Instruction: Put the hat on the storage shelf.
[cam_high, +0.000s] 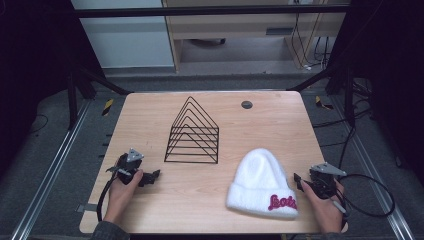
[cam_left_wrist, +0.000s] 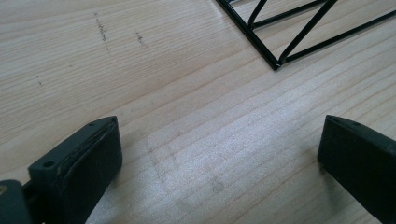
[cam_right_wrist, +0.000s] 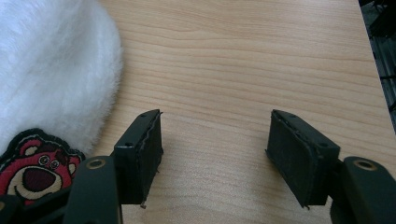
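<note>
A white fuzzy beanie (cam_high: 261, 183) with a pink logo on its cuff lies at the table's front right; in the right gripper view its pile (cam_right_wrist: 51, 70) and a red bear patch (cam_right_wrist: 32, 170) sit at the left. A black wire rack (cam_high: 192, 133) shaped like nested triangles stands mid-table; its corner (cam_left_wrist: 280, 58) shows in the left gripper view. My left gripper (cam_high: 154, 175) rests at the front left, open, jaws wide over bare wood (cam_left_wrist: 219, 158). My right gripper (cam_high: 298, 182) lies just right of the beanie, open, nothing between its jaws (cam_right_wrist: 215, 154).
The wooden table (cam_high: 280, 120) has a small dark round grommet (cam_high: 246, 104) near its back right. Black cables (cam_high: 372, 195) trail from the right gripper off the table's right edge. Metal frame rails and dark floor surround the table.
</note>
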